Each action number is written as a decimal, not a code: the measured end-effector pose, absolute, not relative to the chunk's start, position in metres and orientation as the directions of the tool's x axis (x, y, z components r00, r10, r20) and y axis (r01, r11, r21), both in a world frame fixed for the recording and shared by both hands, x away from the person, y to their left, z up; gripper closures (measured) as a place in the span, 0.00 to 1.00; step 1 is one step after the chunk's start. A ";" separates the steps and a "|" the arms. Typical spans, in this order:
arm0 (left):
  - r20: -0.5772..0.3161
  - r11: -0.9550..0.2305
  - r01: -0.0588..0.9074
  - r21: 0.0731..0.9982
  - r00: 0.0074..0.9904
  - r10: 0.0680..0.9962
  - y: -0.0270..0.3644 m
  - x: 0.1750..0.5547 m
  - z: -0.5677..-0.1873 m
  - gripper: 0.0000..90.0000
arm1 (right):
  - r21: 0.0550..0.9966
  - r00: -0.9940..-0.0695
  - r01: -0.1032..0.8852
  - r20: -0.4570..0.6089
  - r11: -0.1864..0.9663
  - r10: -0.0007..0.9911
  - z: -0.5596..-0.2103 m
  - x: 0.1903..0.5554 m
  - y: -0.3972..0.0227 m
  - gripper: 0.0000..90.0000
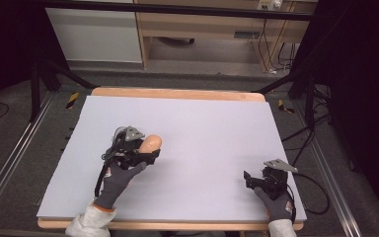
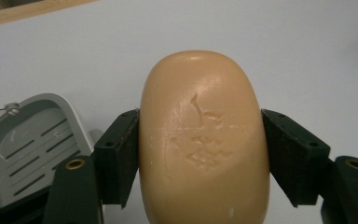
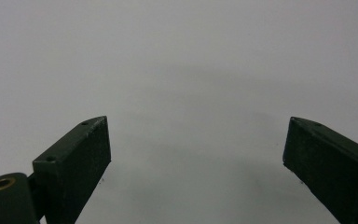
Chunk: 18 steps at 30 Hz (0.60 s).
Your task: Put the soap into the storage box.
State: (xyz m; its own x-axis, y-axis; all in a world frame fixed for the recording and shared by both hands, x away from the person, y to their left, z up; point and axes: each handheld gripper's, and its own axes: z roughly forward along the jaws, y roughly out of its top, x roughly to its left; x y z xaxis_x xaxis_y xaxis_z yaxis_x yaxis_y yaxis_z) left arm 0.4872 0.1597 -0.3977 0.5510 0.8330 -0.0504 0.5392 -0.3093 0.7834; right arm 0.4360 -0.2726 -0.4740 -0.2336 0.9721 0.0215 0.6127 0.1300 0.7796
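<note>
A tan bar of soap [image 2: 203,140] is clamped between the 2 jaws of the left gripper [image 1: 145,155], toward the left side of the desk [image 1: 202,123]. A grey slotted soap dish [image 2: 30,144] is seen just beside it. The right gripper [image 1: 250,180] is held with jaws apart near the desk's front right corner.
</note>
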 end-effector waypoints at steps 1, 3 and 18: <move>-0.049 -0.306 0.539 0.785 0.546 0.836 0.162 0.488 -0.397 0.35 | 0.779 -0.233 0.613 0.021 0.130 0.972 -0.474 0.436 -0.273 0.09; -0.049 -0.299 0.539 0.787 0.538 0.842 0.166 0.490 -0.395 0.35 | 0.779 -0.234 0.612 0.019 0.132 0.972 -0.474 0.436 -0.273 0.08; -0.062 -0.230 0.554 0.800 0.457 0.887 0.196 0.514 -0.389 0.35 | 0.778 -0.230 0.614 0.017 0.131 0.973 -0.474 0.438 -0.272 0.08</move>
State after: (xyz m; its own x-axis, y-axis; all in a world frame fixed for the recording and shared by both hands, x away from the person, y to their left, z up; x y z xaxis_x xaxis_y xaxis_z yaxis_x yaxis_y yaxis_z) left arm 0.5141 0.1960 -0.3890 0.4571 0.8873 -0.0622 0.5545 -0.2295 0.7999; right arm 0.4377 -0.2722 -0.4744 -0.2296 0.9731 0.0171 0.6138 0.1311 0.7785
